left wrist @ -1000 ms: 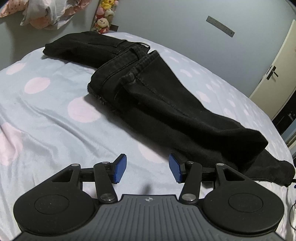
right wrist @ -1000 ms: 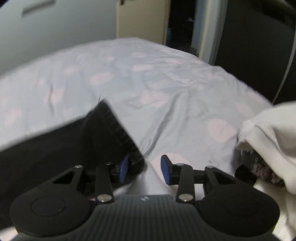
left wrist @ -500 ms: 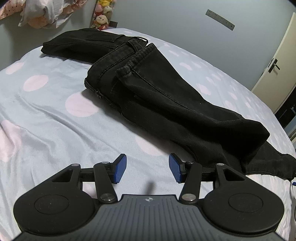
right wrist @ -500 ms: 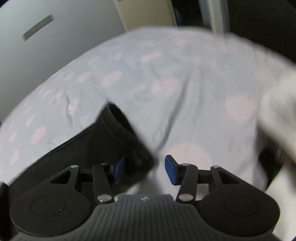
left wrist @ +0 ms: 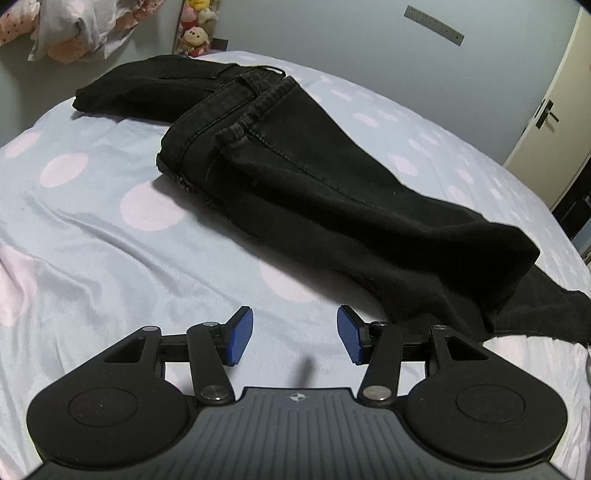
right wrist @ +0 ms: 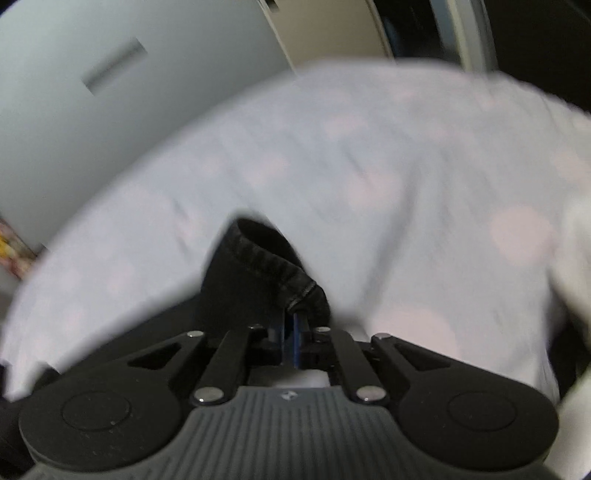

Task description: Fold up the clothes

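Black jeans (left wrist: pixel 314 184) lie on the bed, legs folded one over the other, waistband at the far left, leg ends at the right. My left gripper (left wrist: pixel 294 338) is open and empty, low over the sheet just short of the lower leg. In the blurred right wrist view my right gripper (right wrist: pixel 293 332) is shut on the hem of a jeans leg (right wrist: pixel 273 266), and the cuff stands up in front of the fingers.
The bed has a pale blue sheet with pink dots (left wrist: pixel 92 221). Plush toys (left wrist: pixel 195 33) and bundled cloth (left wrist: pixel 74 33) sit beyond its far edge. A door (left wrist: pixel 554 103) is at the right. Something white (right wrist: pixel 580 258) lies at the right edge of the right wrist view.
My right gripper has closed on the jeans hem and is moving, blurring its view. My left gripper has stayed open and shifted slightly nearer the jeans.
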`<state>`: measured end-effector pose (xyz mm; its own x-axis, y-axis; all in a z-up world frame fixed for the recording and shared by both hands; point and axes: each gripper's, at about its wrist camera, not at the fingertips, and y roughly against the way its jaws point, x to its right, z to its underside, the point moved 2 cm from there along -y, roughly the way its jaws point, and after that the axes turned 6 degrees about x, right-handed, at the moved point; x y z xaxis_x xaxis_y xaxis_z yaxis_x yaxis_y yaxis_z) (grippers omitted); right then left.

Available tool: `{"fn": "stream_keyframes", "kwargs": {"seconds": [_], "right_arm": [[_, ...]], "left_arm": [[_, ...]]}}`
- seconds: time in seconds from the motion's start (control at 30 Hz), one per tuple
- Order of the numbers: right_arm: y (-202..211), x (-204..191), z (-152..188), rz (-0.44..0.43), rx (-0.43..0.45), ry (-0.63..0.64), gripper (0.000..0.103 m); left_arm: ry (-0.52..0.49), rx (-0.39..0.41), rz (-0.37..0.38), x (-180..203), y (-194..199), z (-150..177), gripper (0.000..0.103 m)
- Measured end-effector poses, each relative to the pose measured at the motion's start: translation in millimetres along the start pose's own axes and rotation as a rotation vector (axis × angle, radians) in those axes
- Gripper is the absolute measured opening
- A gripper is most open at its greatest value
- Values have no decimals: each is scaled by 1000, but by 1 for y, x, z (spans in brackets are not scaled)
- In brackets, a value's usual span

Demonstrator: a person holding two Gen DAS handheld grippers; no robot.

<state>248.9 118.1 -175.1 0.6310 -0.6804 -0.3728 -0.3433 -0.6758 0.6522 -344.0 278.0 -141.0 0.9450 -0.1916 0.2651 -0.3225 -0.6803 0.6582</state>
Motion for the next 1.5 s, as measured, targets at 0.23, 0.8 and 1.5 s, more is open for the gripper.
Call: {"fn": "stream_keyframes", "kwargs": {"seconds": [0.23, 0.8, 1.5], "right_arm": [[10, 6, 3, 125, -30, 55, 32], [-77, -60, -99, 26, -27, 116, 42], [-29, -63, -61, 46, 140, 324, 33]], "left_arm": [[0, 7, -3, 0, 0, -2, 59], [-83, -50, -62, 18, -17, 2, 59], [-197, -33, -35, 62, -28, 1, 59]]}}
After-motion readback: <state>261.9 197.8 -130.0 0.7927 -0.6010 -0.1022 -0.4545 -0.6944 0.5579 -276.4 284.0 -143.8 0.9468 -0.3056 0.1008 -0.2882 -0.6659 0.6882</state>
